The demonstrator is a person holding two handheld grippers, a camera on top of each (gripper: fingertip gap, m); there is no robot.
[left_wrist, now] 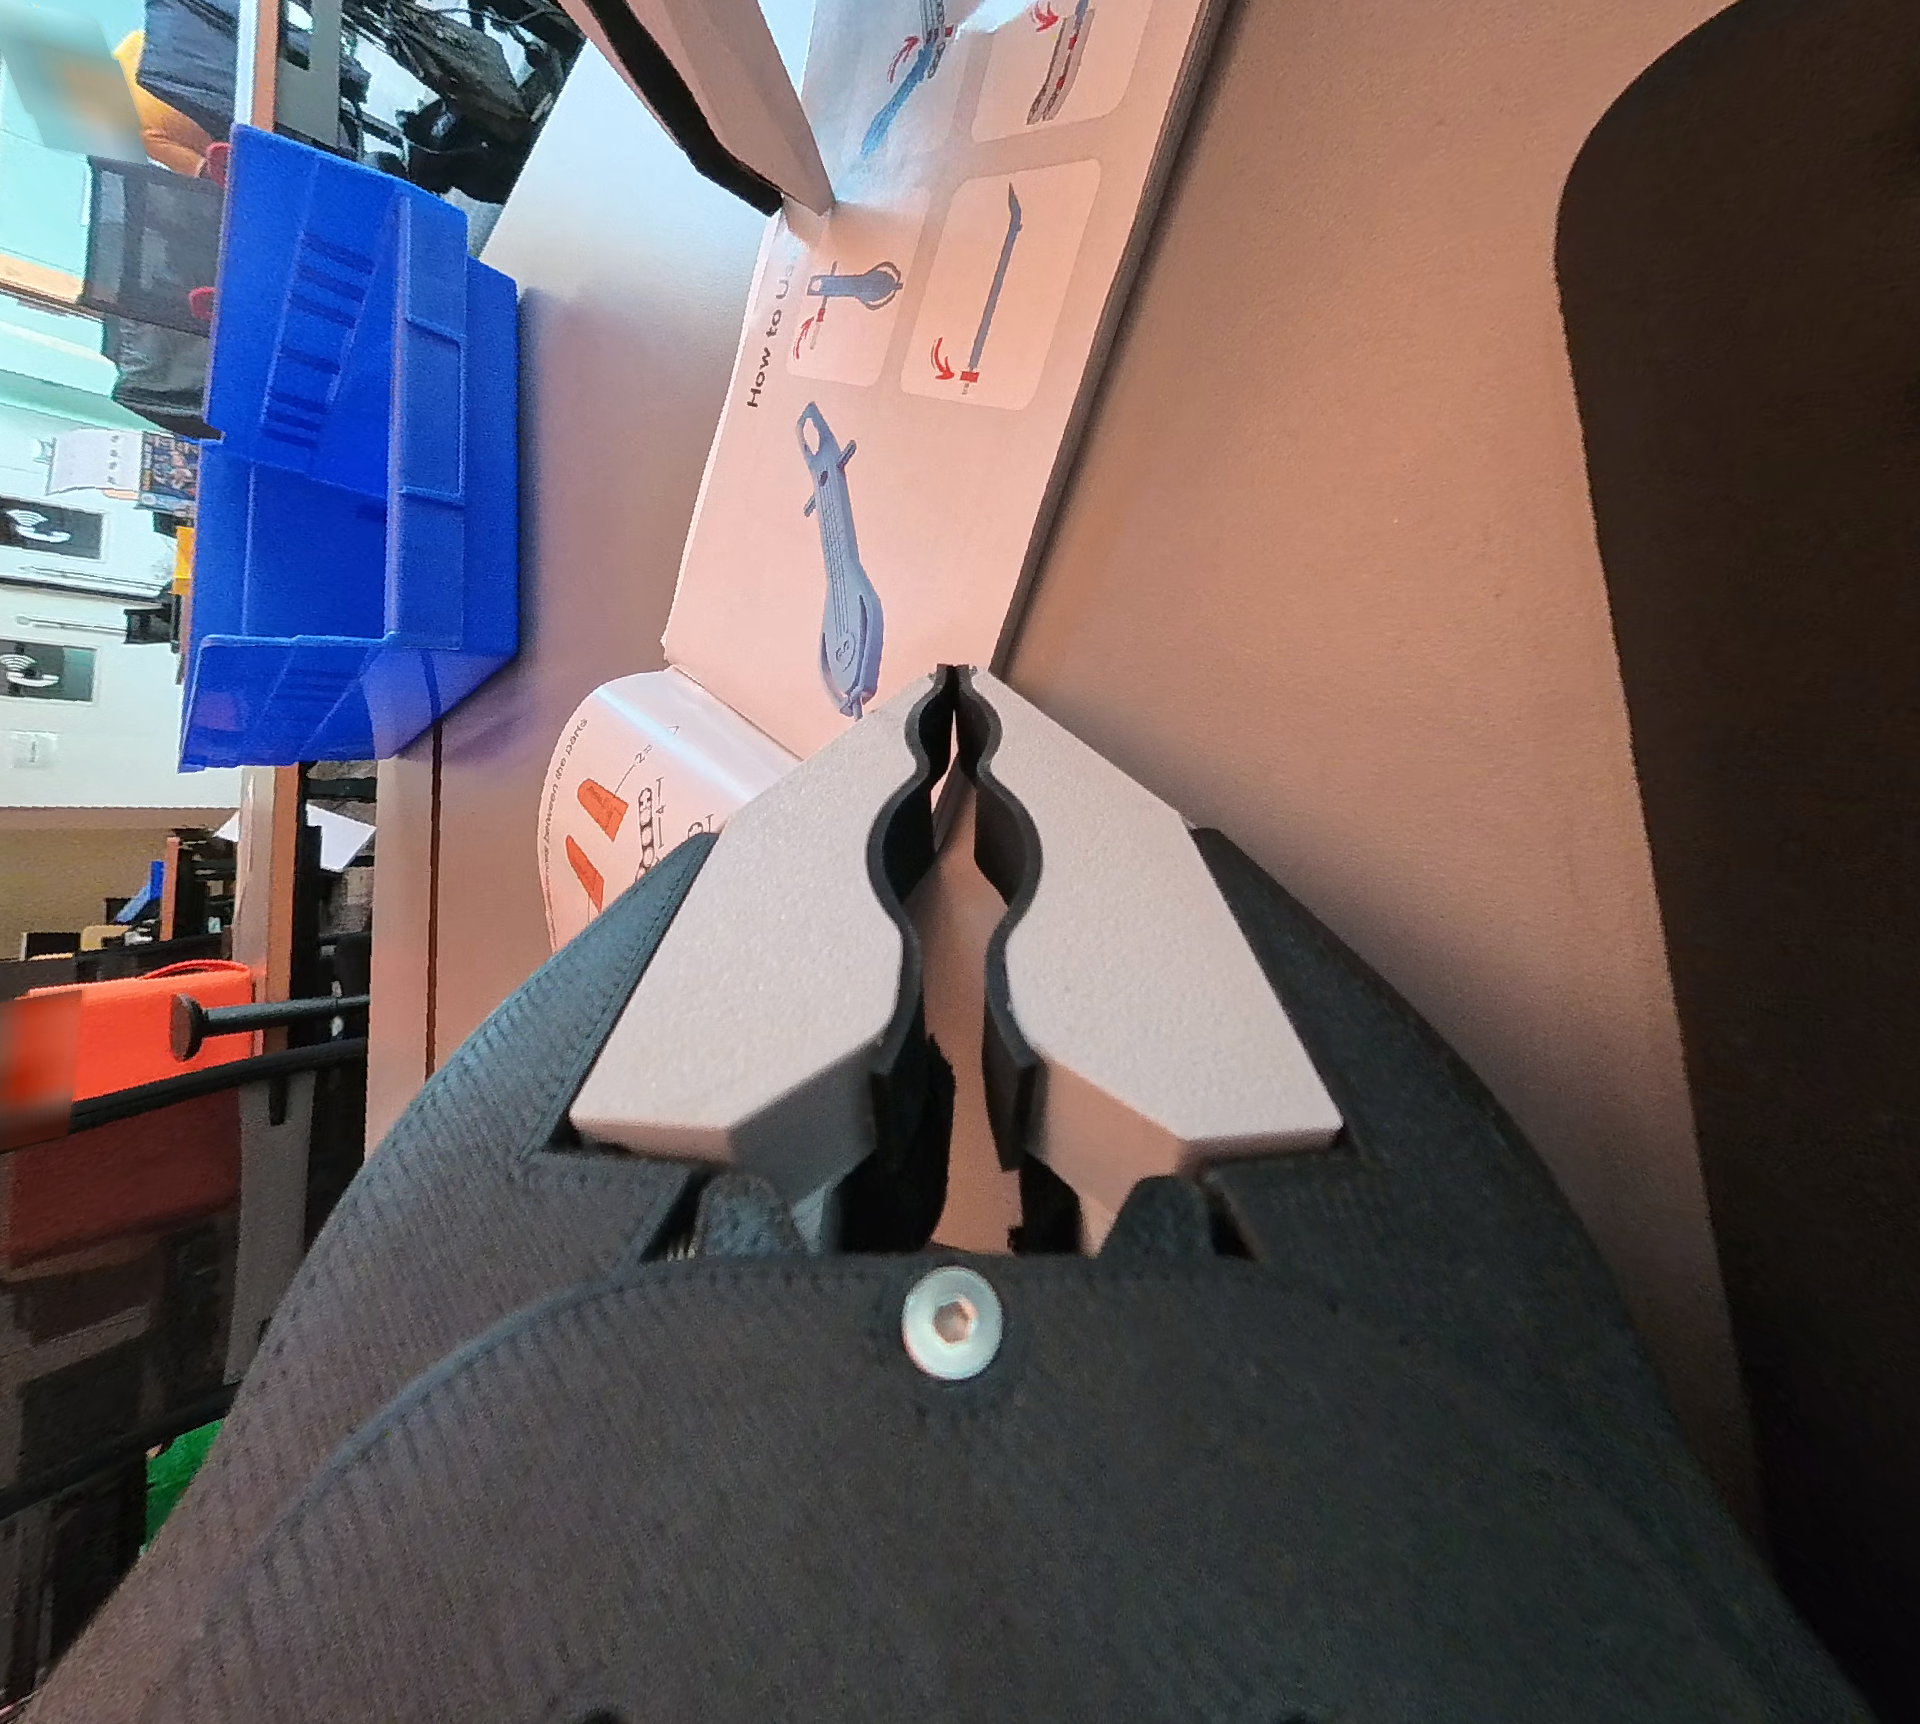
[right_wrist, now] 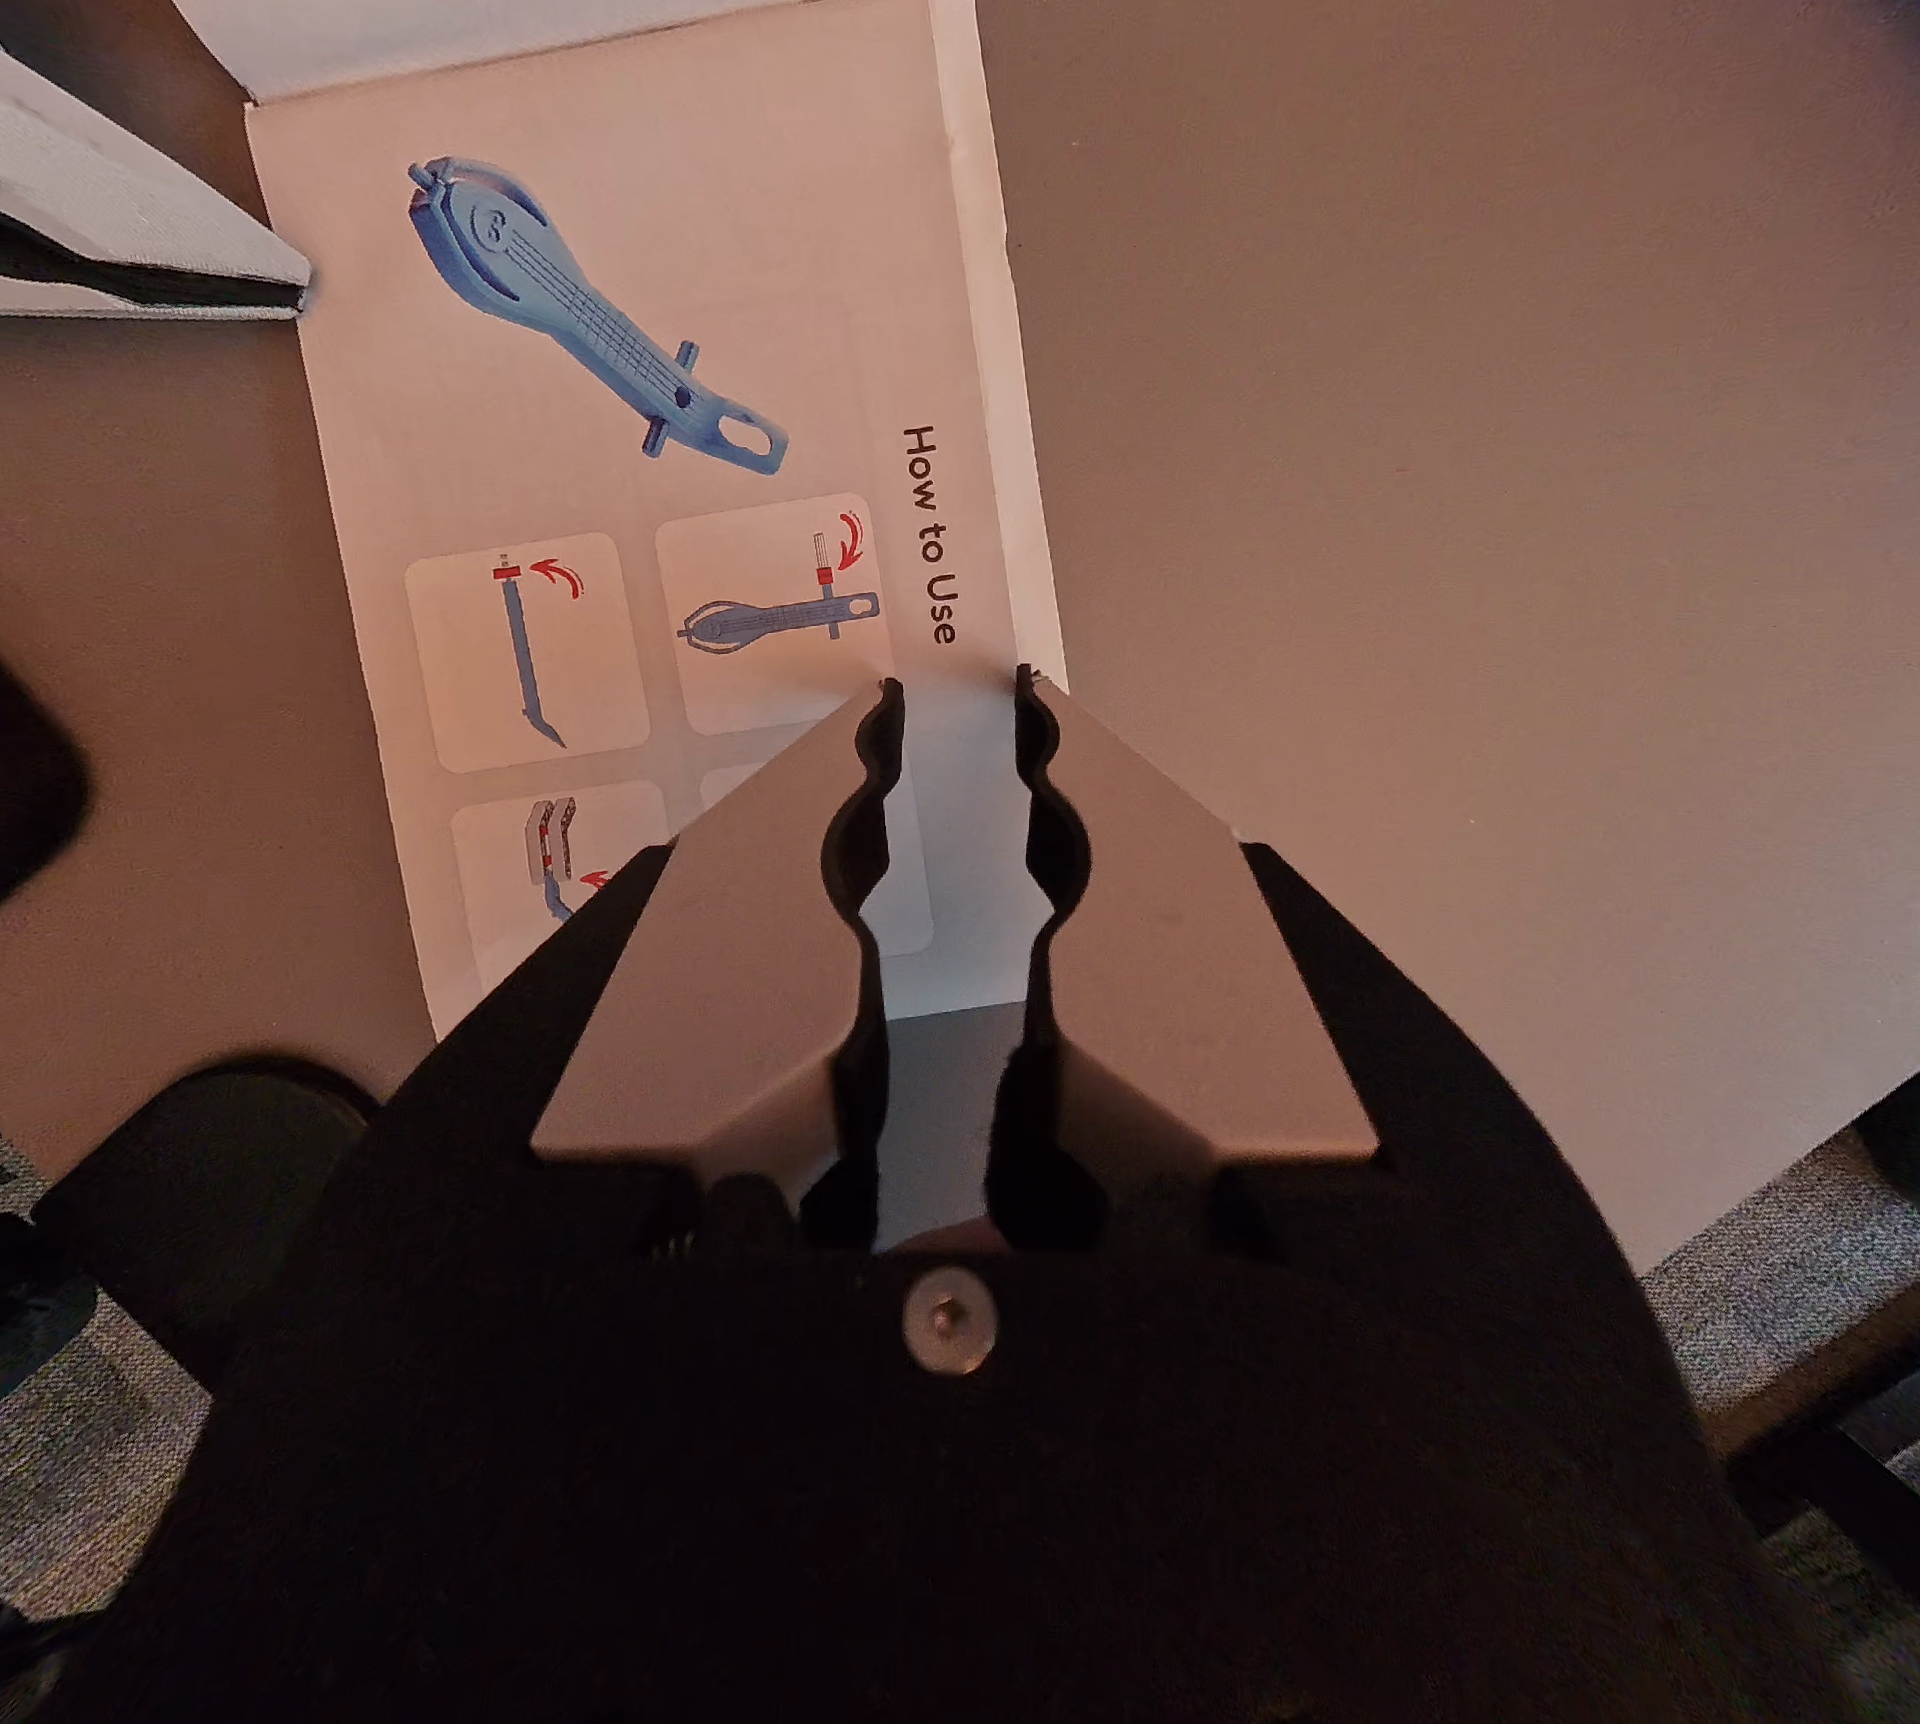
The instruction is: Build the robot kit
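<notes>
A white printed booklet (left_wrist: 935, 448) lies open on a grey table (left_wrist: 1299, 531), with blue tool drawings on its page. My left gripper (left_wrist: 954, 679) is shut on the booklet's edge; a thin sheet shows between its pads. In the right wrist view the booklet (right_wrist: 727, 272) lies below my right gripper (right_wrist: 958, 682), which is open with its tips at the page's right edge, beside the printed heading. The left gripper (right_wrist: 296, 298) shows there at the page's left edge. A finger of the right gripper (left_wrist: 717, 74) shows in the left wrist view, its tip on the page.
A blue plastic bin (left_wrist: 353, 448) stands on the table beyond the booklet. A dark rounded shape (left_wrist: 1766, 739) sits beside the table. An orange object (left_wrist: 125, 1082) and shelving are in the background. The table's near edge (right_wrist: 1766, 1186) borders grey carpet (right_wrist: 1787, 1279). Some 15 cm of space lies between my two pairs of fingers.
</notes>
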